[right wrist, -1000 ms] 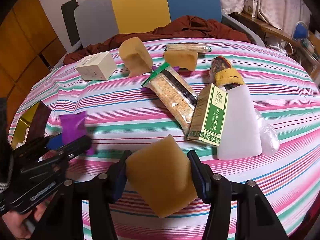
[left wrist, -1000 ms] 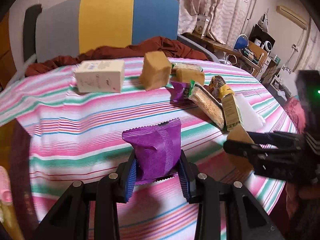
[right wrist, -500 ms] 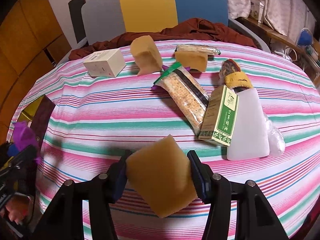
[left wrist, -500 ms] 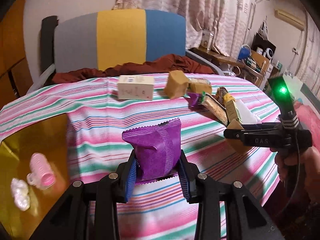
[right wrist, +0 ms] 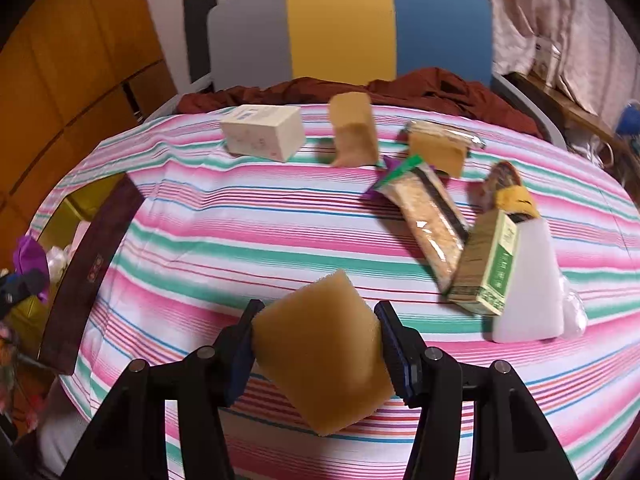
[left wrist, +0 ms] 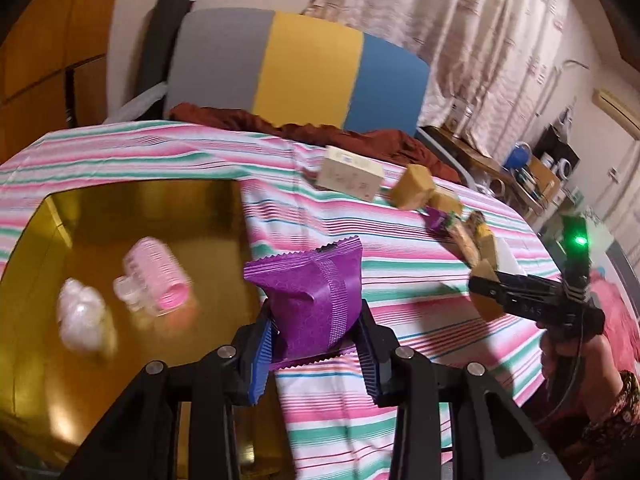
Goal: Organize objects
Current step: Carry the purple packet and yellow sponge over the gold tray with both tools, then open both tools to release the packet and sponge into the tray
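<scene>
My left gripper (left wrist: 314, 338) is shut on a purple snack packet (left wrist: 310, 294) and holds it above the right edge of a gold box (left wrist: 132, 216) at the table's left end. A pink hair roller (left wrist: 158, 282) and a white clump (left wrist: 80, 316) lie in the box. My right gripper (right wrist: 318, 346) is shut on a tan sponge block (right wrist: 322, 362) above the striped cloth's near edge. The right gripper also shows in the left wrist view (left wrist: 486, 290); the left gripper shows at the far left of the right wrist view (right wrist: 22, 280).
On the striped tablecloth (right wrist: 240, 216) lie a white carton (right wrist: 262, 132), two more tan sponges (right wrist: 354, 130), a cracker pack (right wrist: 428, 216), a green box (right wrist: 490, 264), a white bottle (right wrist: 528, 284) and a yellow-topped item (right wrist: 514, 198). The box's brown lid (right wrist: 90, 260) stands at the left. A chair (right wrist: 340, 28) with red cloth stands behind.
My left gripper has swung left with the purple packet, from over the cloth to over the gold box edge. My right gripper has kept the sponge and barely shifted.
</scene>
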### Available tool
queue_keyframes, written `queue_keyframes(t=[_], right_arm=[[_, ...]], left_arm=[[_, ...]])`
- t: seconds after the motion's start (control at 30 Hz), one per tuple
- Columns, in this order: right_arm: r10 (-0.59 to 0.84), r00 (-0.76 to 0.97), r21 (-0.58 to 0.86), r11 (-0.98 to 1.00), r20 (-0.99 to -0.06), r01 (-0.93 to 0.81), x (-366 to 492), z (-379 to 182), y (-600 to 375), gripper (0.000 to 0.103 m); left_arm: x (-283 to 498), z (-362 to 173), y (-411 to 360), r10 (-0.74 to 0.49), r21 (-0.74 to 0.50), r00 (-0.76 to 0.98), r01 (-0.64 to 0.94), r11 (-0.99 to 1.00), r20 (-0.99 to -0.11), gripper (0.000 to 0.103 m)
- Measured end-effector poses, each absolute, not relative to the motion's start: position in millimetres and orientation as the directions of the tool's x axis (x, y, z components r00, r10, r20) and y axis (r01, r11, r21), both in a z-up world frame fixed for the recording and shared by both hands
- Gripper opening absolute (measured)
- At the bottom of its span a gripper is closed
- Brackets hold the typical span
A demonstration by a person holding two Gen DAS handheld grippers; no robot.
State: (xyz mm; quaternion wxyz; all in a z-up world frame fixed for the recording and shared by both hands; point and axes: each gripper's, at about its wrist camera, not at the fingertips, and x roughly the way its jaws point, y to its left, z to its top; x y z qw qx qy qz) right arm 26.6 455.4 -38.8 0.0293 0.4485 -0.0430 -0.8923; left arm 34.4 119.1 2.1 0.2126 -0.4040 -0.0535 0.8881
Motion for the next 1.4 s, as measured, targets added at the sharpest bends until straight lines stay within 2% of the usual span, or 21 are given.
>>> queue_keyframes(t=[0.33, 0.57, 0.87, 1.17, 1.4], right_arm=[[-0.139, -0.628, 0.102, -0.990, -0.765, 0.095, 34, -33, 412, 0.057], [-0.297, -0.634, 0.206, -0.955, -0.714, 0.215, 40, -15, 346, 0.057], [-0.442, -0.609, 0.200, -0.883, -0.659, 0.424, 53, 7, 235, 0.057], [-0.507, -0.531, 0.210, -0.827, -0.679, 0.521, 52, -1, 167, 0.057], [-0.508, -0.493, 0.206, -0.814, -0.706, 0.544, 44, -13, 139, 0.058]], left_arm=[[30, -15, 46, 0.331, -0.288, -0.603, -0.172, -0.942, -0.725, 0.037], [24, -16, -4, 0.248, -0.270, -0.640, -0.064, -0.961, -0.727, 0.037], [13, -34, -55, 0.171, -0.276, -0.628, 0.074, -0.958, -0.760, 0.037], [6, -59, -70, 0.098, -0.198, -0.575, 0.114, -0.973, -0.813, 0.037], [0, -66, -76, 0.101, -0.207, -0.554, 0.132, -0.969, -0.826, 0.038]])
